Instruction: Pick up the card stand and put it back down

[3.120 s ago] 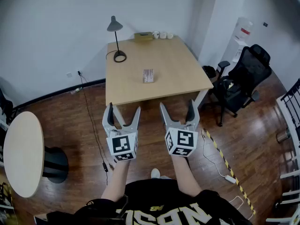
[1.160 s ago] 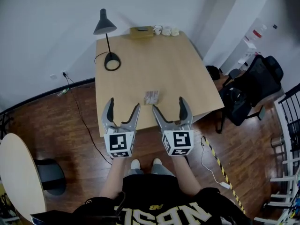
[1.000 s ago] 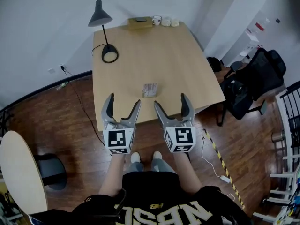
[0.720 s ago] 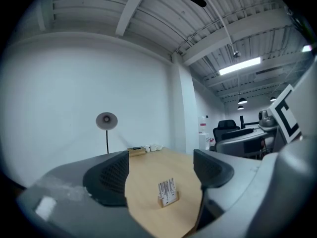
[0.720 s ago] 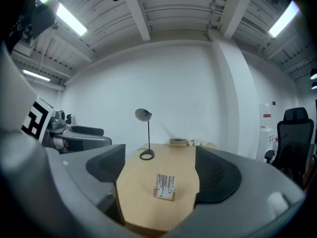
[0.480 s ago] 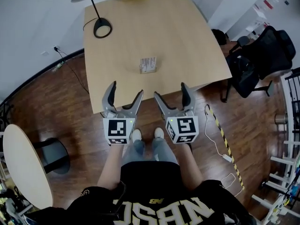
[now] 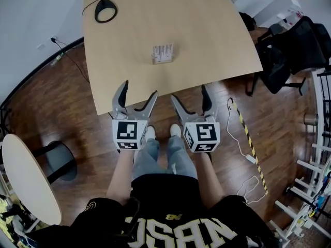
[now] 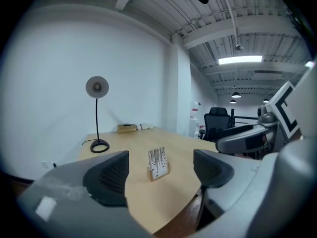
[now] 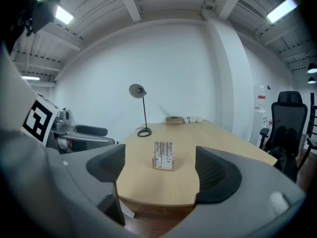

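Observation:
The card stand [image 7: 162, 53], a small wooden base holding white cards with black marks, stands upright on the light wooden table [image 7: 207, 45]. It also shows ahead in the left gripper view [image 8: 157, 163] and the right gripper view [image 9: 163, 155]. My left gripper [image 7: 137, 93] hovers at the table's near edge, jaws apart and empty. My right gripper [image 7: 189, 94] hangs beside it, also open with nothing between its fingers. Both grippers are well short of the stand.
A black desk lamp's base [image 7: 105, 10] sits at the table's far left; the lamp [image 8: 97, 114] stands tall there. A box and cups [image 9: 184, 119] line the far edge. A black office chair [image 7: 289, 45] is right of the table, a round side table [image 7: 26, 180] to the left, cables [image 7: 243, 138] on the floor.
The person has walked up to the table, so the table and card stand have come much closer. Both grippers now reach the table's near edge, still open and empty.

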Motion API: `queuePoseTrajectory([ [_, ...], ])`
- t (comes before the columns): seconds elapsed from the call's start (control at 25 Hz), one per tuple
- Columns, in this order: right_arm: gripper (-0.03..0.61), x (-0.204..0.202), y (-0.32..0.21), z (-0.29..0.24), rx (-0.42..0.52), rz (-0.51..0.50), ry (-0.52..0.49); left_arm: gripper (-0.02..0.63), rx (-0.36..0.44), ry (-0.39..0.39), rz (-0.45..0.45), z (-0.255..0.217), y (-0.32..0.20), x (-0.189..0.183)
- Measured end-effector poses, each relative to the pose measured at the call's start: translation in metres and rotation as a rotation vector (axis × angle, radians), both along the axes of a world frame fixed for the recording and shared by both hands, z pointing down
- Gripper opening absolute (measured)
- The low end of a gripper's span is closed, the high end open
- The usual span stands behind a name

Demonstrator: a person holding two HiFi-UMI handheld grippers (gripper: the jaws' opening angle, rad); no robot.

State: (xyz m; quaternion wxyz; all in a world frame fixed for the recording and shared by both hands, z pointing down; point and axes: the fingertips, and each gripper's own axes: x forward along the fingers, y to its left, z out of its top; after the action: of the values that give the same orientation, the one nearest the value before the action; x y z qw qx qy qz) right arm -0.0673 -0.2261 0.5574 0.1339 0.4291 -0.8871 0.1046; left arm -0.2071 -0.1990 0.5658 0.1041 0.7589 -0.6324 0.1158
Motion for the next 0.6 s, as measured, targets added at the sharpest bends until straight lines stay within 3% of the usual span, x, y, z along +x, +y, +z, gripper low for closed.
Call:
queuePoseTrajectory([
  [0.32, 0.448, 0.011, -0.013, 0.039, -0.059, 0.013, 0.026, 0.435, -0.064, -0.055, 0.084, 0.053, -0.015, -0.026],
  [0.6, 0.448, 0.014, -0.023, 0.071, -0.105, 0.01, 0.049, 0.517, -0.142, -0.234, 0.277, 0.097, -0.035, -0.08],
])
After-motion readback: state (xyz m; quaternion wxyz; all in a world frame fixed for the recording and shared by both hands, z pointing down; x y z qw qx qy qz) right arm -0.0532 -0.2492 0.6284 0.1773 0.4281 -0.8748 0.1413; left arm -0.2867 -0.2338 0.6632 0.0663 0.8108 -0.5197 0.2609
